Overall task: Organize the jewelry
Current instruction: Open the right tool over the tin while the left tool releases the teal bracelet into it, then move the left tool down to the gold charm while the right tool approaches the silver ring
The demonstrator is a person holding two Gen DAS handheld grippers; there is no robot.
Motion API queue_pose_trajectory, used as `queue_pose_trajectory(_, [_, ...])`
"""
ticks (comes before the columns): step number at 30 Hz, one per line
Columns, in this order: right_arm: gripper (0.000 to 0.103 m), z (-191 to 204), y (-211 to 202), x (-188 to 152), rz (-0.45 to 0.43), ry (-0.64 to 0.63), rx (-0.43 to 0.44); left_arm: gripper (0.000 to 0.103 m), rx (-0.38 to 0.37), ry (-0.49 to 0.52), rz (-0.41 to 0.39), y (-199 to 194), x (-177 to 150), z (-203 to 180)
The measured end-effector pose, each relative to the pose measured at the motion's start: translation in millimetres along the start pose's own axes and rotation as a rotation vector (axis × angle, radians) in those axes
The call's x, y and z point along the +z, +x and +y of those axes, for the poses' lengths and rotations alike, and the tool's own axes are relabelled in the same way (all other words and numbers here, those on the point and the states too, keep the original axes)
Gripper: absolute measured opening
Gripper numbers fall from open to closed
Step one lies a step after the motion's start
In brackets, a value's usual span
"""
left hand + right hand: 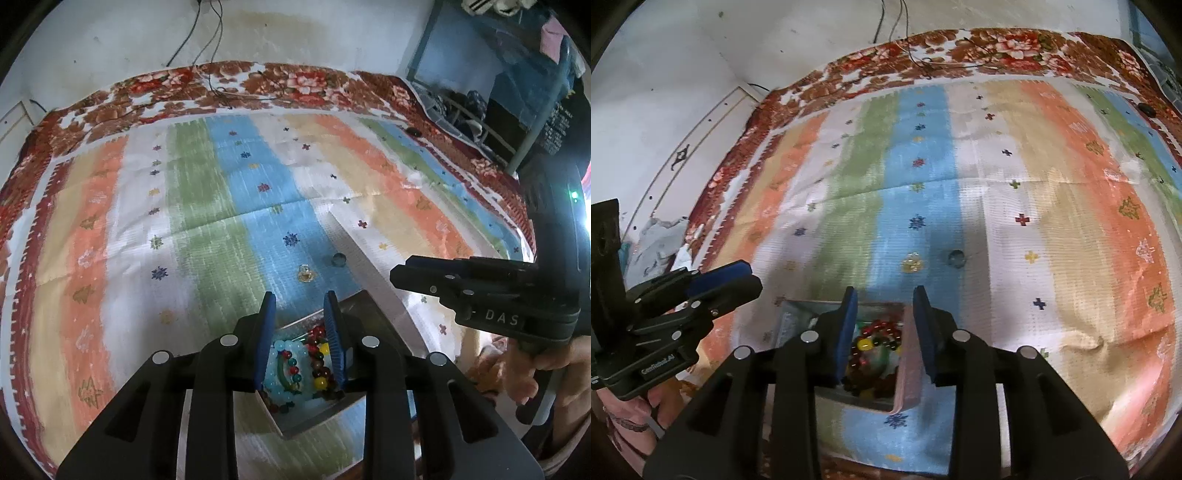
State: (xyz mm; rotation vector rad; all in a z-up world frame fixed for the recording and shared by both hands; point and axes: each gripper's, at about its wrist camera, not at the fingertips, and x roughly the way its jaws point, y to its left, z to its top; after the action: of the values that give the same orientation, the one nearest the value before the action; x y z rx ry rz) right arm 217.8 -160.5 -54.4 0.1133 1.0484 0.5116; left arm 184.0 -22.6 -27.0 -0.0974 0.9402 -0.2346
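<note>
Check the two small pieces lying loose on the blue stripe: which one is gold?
The left one, nearer the green stripe: yellowish gold with a clear part. The other piece, to its right at the white stripe's edge, is a dark grey round bit.

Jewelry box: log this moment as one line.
jewelry box: open, holds bead bracelets | left gripper: open, above box | right gripper: open, above box | two small pieces outside, on striped cloth
</note>
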Motion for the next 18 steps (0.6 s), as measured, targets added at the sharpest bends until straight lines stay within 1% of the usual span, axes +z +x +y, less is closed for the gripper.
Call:
queue_pose_trajectory(3, [0.04,-5.5,7.5,4.1,0.018,0.003,-0.015,0.031,-0.007,0.013,0.028,14.1,7.8,-2.0])
queue_pose_trajectory(10, [0.041,-22.5,31.2,12.6,0.073,0.013,-0.075,0.031,0.009,0.02,0.105,47.1,16.7,6.1])
queue_pose_trajectory(15, [0.041,-31.9,51.0,16.5,0.118,0.02,-0.111,0.033,0.023,0.035,0.142,60.7,19.7,11.6])
queue_pose_trajectory(18, [0.041,-33.4,59.1,18.2,0.133,0.014,-0.123,0.037,0.02,0.049,0.151,67.3,26.3,9.8])
